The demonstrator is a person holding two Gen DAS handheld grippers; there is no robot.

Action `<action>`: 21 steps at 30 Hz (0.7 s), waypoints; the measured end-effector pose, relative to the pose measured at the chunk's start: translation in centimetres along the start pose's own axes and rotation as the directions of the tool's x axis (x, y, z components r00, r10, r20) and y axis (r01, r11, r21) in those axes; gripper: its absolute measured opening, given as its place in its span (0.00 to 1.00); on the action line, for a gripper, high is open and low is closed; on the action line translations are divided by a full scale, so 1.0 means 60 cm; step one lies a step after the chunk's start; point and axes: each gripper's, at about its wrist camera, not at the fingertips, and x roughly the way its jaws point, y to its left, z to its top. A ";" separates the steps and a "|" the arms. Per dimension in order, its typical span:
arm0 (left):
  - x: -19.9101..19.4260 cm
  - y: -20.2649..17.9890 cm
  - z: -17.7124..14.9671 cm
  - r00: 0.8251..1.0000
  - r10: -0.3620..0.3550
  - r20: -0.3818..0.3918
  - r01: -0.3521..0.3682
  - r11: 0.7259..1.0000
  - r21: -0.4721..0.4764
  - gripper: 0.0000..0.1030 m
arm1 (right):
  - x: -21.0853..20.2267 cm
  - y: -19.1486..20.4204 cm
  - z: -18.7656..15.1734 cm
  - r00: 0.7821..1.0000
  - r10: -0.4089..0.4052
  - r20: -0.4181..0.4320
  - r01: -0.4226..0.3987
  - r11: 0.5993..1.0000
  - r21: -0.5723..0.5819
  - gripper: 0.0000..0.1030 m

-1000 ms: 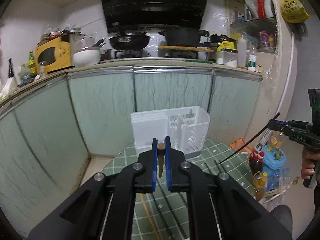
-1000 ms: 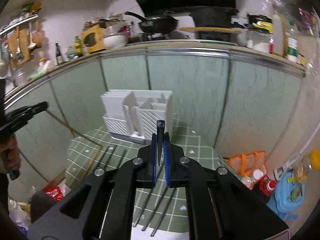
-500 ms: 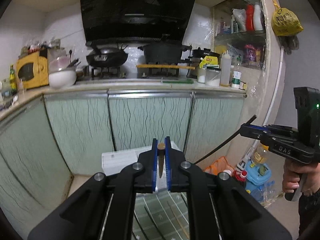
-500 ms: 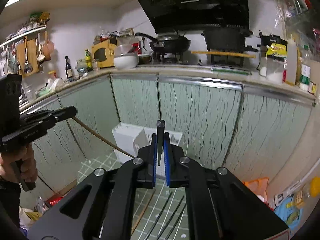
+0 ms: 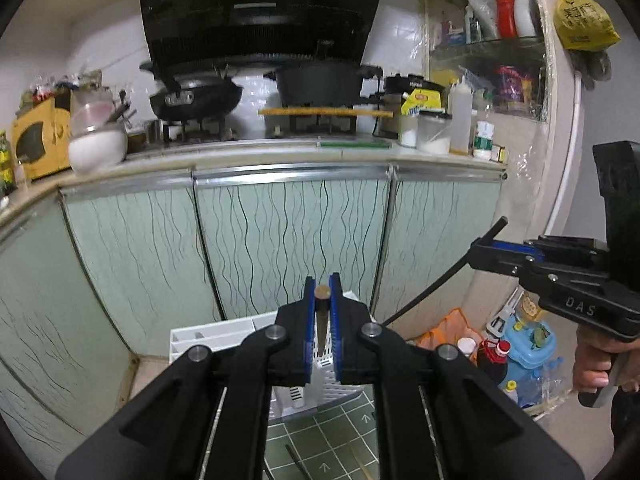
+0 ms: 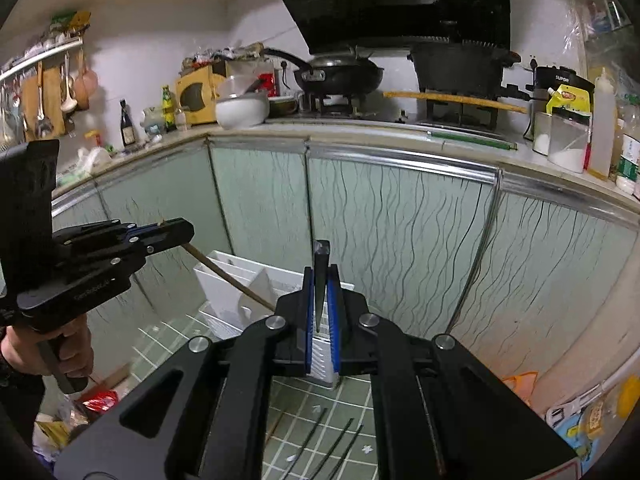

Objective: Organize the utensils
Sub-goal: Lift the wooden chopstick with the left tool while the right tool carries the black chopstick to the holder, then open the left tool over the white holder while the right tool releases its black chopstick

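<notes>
My left gripper [image 5: 322, 320] is shut on a brown wooden chopstick [image 5: 321, 312] and holds it raised above the white utensil holder [image 5: 224, 338]. My right gripper [image 6: 321, 300] is shut on a black chopstick [image 6: 321, 276], also raised above the white holder [image 6: 236, 288]. Each gripper shows in the other's view: the right gripper [image 5: 478, 250] with its black chopstick slanting down-left, the left gripper [image 6: 188, 232] with its brown chopstick slanting down-right toward the holder. Several black chopsticks [image 6: 340, 440] and one brown one lie on the green checked tablecloth [image 6: 288, 416].
Pale green cabinet doors [image 5: 288, 240] stand right behind the table. The counter above carries a wok [image 5: 196, 98], a pot, a white bowl and jars. Bottles and an orange bag [image 5: 452, 330] sit on the floor at the right.
Both grippers have lifted and tilted upward with their chopsticks. The holder and tablecloth have dropped lower in both views, and each gripper has come closer in the other's view.
</notes>
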 end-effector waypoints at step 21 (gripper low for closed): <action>-0.027 0.031 -0.076 0.991 0.123 0.044 -0.122 0.992 -0.024 0.95 | -0.003 0.001 -0.076 0.996 -0.086 0.024 0.086 0.996 -0.013 0.87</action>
